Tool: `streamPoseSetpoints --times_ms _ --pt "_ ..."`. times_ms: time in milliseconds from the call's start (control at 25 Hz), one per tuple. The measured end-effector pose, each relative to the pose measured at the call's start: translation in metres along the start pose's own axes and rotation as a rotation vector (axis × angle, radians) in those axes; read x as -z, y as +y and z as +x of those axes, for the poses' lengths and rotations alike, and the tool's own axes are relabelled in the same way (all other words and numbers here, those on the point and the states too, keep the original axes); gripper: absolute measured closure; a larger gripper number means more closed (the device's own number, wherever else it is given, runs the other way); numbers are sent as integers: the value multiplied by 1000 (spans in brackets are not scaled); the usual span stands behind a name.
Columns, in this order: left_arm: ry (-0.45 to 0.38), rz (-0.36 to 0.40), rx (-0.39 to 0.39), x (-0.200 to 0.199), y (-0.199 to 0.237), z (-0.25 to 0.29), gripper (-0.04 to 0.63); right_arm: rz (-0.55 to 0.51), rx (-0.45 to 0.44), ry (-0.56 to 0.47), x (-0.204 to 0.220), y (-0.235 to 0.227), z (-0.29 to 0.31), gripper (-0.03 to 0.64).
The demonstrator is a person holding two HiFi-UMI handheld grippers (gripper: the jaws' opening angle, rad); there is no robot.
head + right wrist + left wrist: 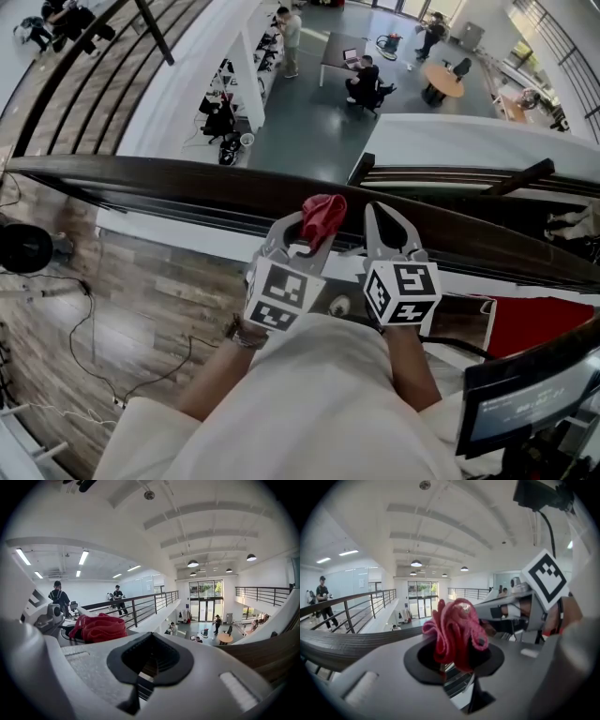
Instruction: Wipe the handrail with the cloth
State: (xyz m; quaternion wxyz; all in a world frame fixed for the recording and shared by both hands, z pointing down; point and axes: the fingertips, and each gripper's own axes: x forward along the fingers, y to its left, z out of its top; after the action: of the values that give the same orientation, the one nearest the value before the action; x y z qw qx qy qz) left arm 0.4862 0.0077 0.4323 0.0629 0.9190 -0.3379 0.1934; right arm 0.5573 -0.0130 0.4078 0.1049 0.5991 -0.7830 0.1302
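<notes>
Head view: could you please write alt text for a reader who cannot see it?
The left gripper clamps a bunched red cloth over a dark handrail, seen from above; the right gripper is beside it, shut and empty. Far below lies an office floor with people.

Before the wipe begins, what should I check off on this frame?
1. Cloth clamped in left gripper: ok, bunched between its jaws.
2. Cloth touching the handrail: cannot tell; it sits over the rail in the head view.
3. Right gripper empty, jaws together: ok.
4. Right gripper out of the wiping path: probably not ok for a rightward stroke; it sits close beside the left one.
</notes>
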Motion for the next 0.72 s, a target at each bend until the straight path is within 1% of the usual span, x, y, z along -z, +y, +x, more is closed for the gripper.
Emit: streamPoseSetpoints --times_ms 120,200,320,480,720 --pt "-31 -3 -24 7 -2 2 469 0 3 1 2 2 -1 614" --pt "-35 1 -39 16 -7 4 469 -1 11 1 1 2 -5 614" --pt "-27 20 -40 28 -11 4 469 -1 28 1 1 3 -10 614" --pt "-33 70 -51 37 -9 6 470 2 59 7 4 -1 -18 614" --pt "-56 69 -50 40 -1 4 469 10 110 13 7 -1 -29 614"
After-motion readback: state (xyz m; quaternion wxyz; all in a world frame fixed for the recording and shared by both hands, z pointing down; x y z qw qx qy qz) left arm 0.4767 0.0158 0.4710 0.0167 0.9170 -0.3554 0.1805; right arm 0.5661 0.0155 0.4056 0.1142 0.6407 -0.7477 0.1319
